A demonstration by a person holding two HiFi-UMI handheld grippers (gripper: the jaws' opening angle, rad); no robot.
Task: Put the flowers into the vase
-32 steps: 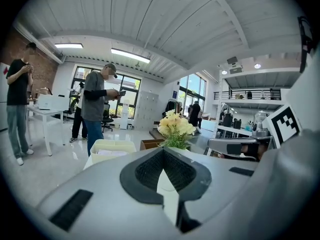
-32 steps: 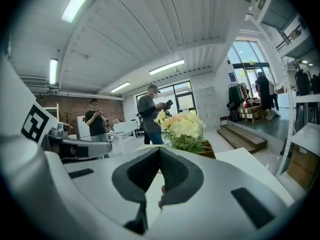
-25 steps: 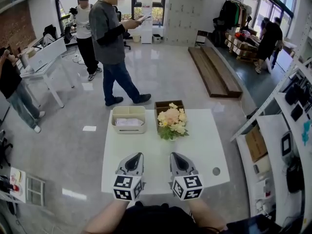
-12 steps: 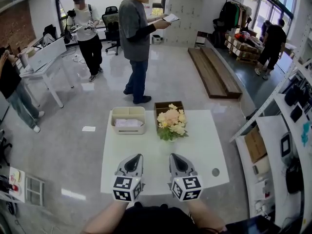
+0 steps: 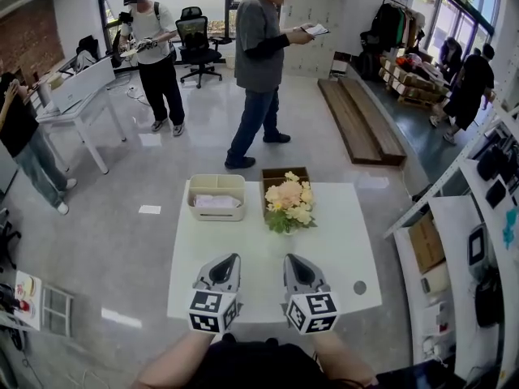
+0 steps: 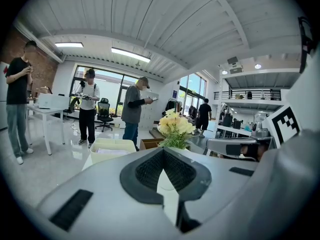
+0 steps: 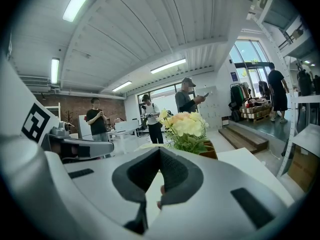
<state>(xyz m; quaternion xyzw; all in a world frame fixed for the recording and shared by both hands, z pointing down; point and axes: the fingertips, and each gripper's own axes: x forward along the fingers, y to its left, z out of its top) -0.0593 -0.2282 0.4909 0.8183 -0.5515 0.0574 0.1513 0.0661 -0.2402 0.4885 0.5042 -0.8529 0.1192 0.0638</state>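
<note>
Left tool (image 5: 229,259): jaws together, nothing held; on the person's side of the flowers (image 5: 289,205), well apart from them.
Right tool (image 5: 293,259): jaws together, empty; beside the left one.
Flowers: upright bunch on the surface (image 5: 340,241), brown box (image 5: 276,175) just behind.
Progress: the bunch stands as if already in a vase, but leaves hide its foot, so I cannot tell.
Hands: side by side, tips tilted slightly down toward the flowers.

One tabletop (image 5: 340,250) carries one bunch of flowers (image 5: 289,201), one cream basket (image 5: 216,213) and one brown box (image 5: 274,174). Two grippers: left gripper (image 5: 229,258), right gripper (image 5: 290,258).
</note>
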